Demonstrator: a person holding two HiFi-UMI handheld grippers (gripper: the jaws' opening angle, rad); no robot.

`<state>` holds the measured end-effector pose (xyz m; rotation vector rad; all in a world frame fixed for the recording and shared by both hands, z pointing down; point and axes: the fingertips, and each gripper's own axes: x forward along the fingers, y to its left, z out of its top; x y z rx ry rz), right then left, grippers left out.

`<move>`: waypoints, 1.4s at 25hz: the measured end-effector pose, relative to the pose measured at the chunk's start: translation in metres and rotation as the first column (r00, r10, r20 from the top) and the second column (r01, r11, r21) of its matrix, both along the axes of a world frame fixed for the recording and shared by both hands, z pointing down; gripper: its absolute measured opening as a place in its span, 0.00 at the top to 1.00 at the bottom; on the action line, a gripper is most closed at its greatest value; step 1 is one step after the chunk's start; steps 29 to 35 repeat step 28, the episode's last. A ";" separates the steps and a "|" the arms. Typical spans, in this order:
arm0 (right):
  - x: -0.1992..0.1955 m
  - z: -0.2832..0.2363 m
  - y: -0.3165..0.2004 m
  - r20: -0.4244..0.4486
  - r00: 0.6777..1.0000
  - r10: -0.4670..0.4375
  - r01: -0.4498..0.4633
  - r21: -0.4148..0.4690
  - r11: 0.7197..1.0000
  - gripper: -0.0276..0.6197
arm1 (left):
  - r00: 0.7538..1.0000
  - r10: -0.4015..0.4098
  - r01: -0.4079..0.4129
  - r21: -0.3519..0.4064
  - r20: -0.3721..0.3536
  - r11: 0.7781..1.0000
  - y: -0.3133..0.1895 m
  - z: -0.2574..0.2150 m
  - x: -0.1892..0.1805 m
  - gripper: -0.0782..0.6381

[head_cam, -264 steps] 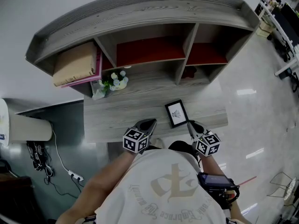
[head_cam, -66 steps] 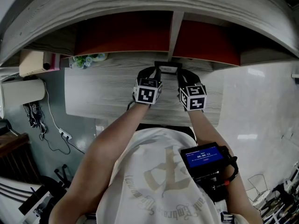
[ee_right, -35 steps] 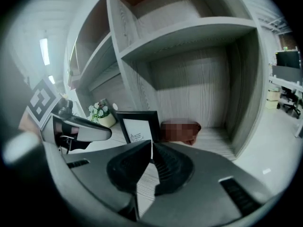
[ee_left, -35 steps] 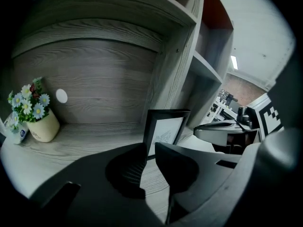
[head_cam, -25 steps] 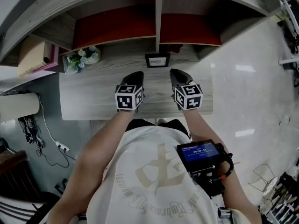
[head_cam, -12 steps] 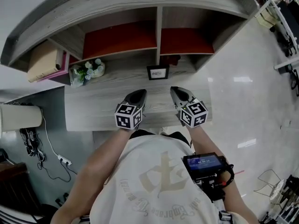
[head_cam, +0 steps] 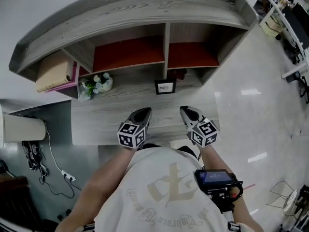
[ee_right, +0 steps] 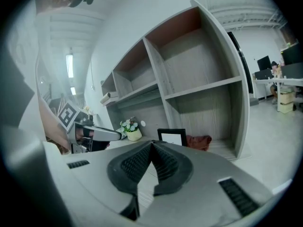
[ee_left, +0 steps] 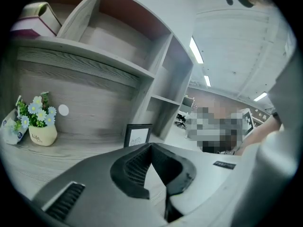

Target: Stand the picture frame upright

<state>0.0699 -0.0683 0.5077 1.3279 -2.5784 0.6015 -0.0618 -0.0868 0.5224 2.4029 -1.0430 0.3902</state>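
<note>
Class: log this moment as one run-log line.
picture frame: upright on desk | left gripper: shut, empty | right gripper: shut, empty

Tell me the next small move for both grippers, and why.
Probably just rest both clear of the desk: the picture frame already stands upright at the back, and the left gripper and right gripper are shut, empty, and apart from it.

1. Two grippers are showing side by side: the left gripper (head_cam: 144, 112) and the right gripper (head_cam: 185, 111).
2. One picture frame (head_cam: 165, 86) is standing ahead of both pairs of jaws.
3. One pot of flowers (head_cam: 99, 83) is sitting ahead and to the left of the left jaws.
4. One reddish bundle (head_cam: 179, 74) is lying beyond the frame, ahead of the right jaws.
5. One beige box (head_cam: 54, 71) is lying far to the left of the jaws.
</note>
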 end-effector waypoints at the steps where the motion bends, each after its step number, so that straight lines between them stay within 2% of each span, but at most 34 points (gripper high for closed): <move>1: 0.000 0.000 0.003 -0.001 1.000 -0.002 0.002 0.000 1.000 0.95 | 1.000 0.003 -0.003 0.003 0.000 1.000 0.002 -0.001 -0.001 0.87; 6: 0.003 0.000 0.013 -0.013 1.000 -0.010 0.009 -0.005 1.000 0.95 | 1.000 0.005 -0.005 0.006 -0.004 1.000 0.012 -0.002 -0.007 0.87; 14: 0.008 0.004 0.022 -0.001 1.000 -0.001 0.001 -0.020 1.000 0.95 | 1.000 -0.024 0.024 -0.031 0.005 0.999 0.024 0.012 -0.022 0.87; 35: 0.020 0.010 0.011 0.018 1.000 0.001 0.000 -0.023 1.000 0.95 | 1.000 0.002 -0.002 -0.027 0.015 1.000 0.013 0.011 -0.002 0.87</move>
